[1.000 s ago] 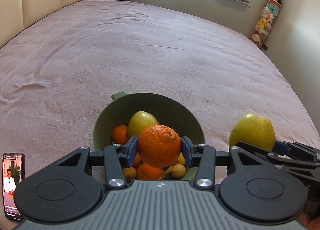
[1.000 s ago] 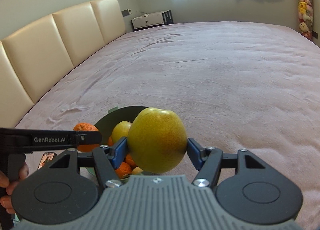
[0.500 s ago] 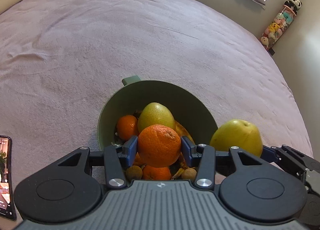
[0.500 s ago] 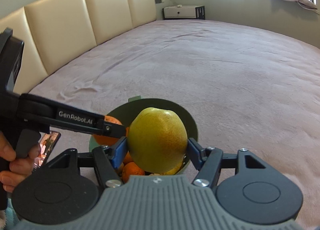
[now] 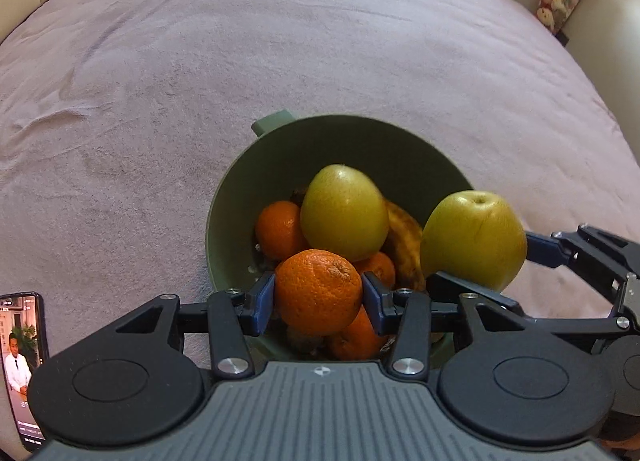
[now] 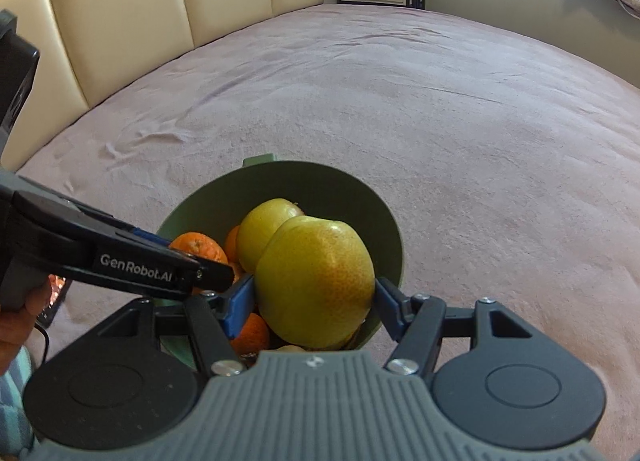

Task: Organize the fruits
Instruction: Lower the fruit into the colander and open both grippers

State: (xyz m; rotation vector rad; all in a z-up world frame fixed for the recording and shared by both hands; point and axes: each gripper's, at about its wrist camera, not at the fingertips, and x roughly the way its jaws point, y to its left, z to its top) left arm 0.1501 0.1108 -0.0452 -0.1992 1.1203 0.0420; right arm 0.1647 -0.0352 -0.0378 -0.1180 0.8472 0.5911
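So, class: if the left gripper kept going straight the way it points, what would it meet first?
Probably the fruit piled in the green bowl: the orange it holds would likely land on the oranges just beneath, though depth is unclear.

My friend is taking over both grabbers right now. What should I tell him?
Left gripper: shut on an orange, held over the near side of the green bowl.
Right gripper: shut on a yellow-green pear, above the bowl's right side.
Bowl: sits on the pink bedspread; it already holds another pear, several oranges and a banana.
Done: most fruit is in.
Left: probably lower and release both fruits gently; the pile is high, so one might roll off.
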